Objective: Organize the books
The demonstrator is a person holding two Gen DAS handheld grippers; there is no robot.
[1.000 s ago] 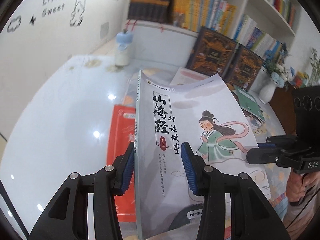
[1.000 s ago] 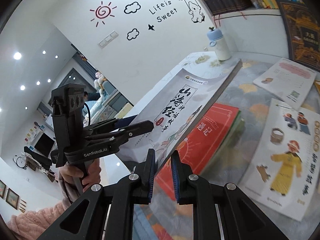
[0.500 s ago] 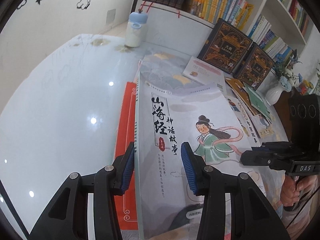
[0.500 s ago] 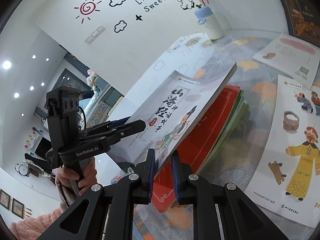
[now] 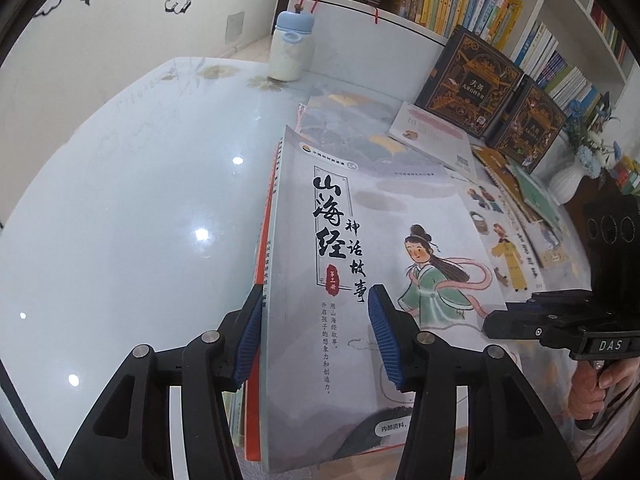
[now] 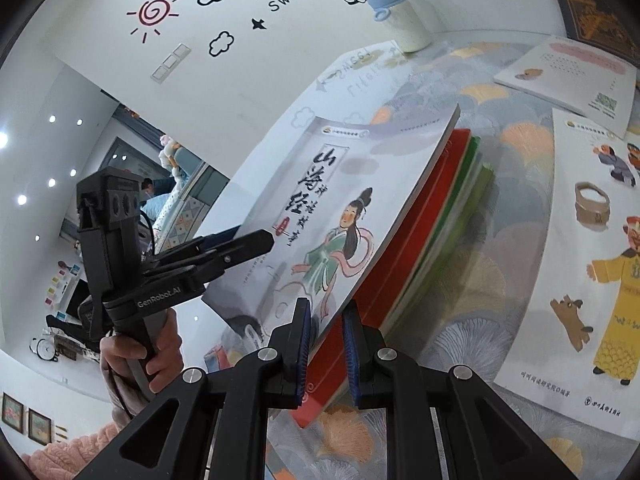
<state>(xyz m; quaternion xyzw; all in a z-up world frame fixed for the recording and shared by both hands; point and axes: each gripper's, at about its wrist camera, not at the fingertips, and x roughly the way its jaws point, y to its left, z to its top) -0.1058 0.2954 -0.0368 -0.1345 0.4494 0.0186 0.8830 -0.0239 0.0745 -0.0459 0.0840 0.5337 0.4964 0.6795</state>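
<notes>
Two grippers flank one grey storybook [image 5: 360, 280], which lies tilted over a stack of books [image 6: 440, 216], red cover on top, green edges beneath, on the glossy table [image 5: 120, 220].

Left to right, left wrist view: white bottle [image 5: 290, 46] with blue cap, standing at the table's far edge; left gripper [image 5: 316, 344], jaws opening, blue pads [image 5: 384, 340] either side of the storybook's spine edge, a gap showing at the right pad; two dark ornate box sets [image 5: 468, 84] leaning on a bookcase [image 5: 520, 32] packed with upright books; white vase [image 5: 566, 182] holding blue flowers; right gripper [image 6: 326, 348] seen from the side.

Right wrist view only: right gripper's jaws narrow, pinching the storybook's near edge; a hand [image 6: 136, 356] on the left gripper's handle; pink sleeve; a picture book [image 6: 592, 264] with a yellow-robed figure, flat on the patterned mat.

Storybook cover: black brush lettering, a figure in green robe with pink sash.
</notes>
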